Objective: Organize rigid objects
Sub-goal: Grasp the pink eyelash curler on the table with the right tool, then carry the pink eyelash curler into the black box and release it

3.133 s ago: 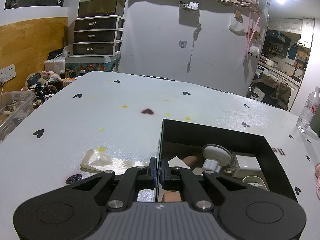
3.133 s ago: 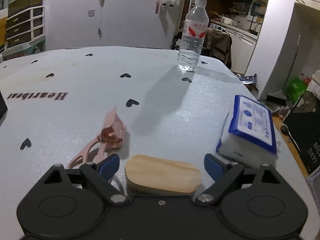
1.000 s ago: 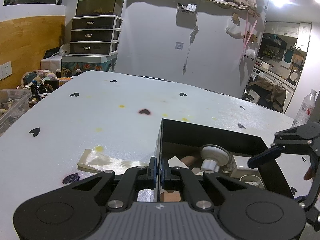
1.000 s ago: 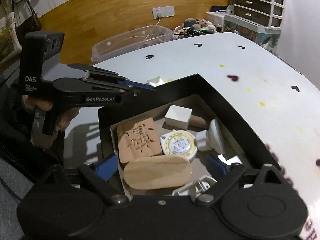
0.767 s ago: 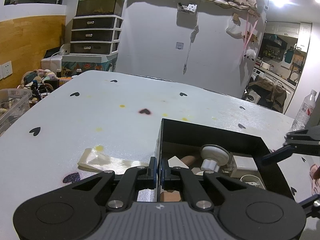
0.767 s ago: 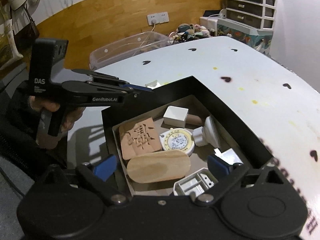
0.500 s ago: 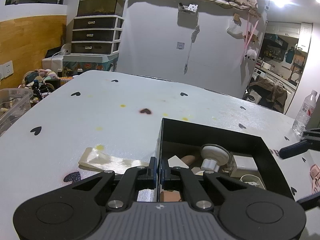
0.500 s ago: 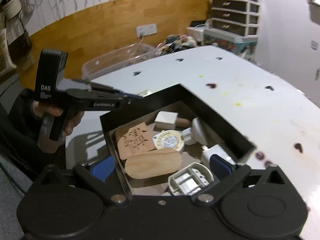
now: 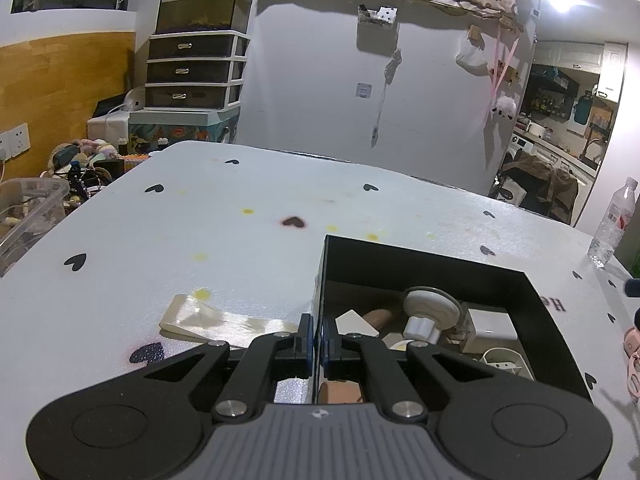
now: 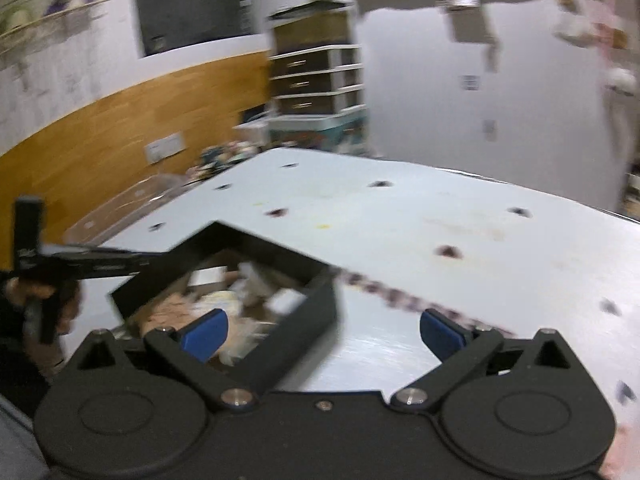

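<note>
White heart-print tabletop (image 9: pixel 240 240) carries a black box (image 9: pixel 420 264) already holding several items. Left gripper (image 9: pixel 315 340) has its jaws clamped on the box wall; right gripper (image 10: pixel 322 330) jaws are wide, empty. Pink clip (image 9: pixel 632 356) remains outside.

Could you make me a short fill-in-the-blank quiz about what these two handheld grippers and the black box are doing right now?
1. The left gripper is clamped shut on the near wall of the black ____.
2. The right gripper has its blue pads spread wide, so its jaws are ____.
3. Between the right gripper's pads, no object is ____.
4. At the far right of the table stands a clear water ____.

Missing words: box; open; held; bottle
</note>
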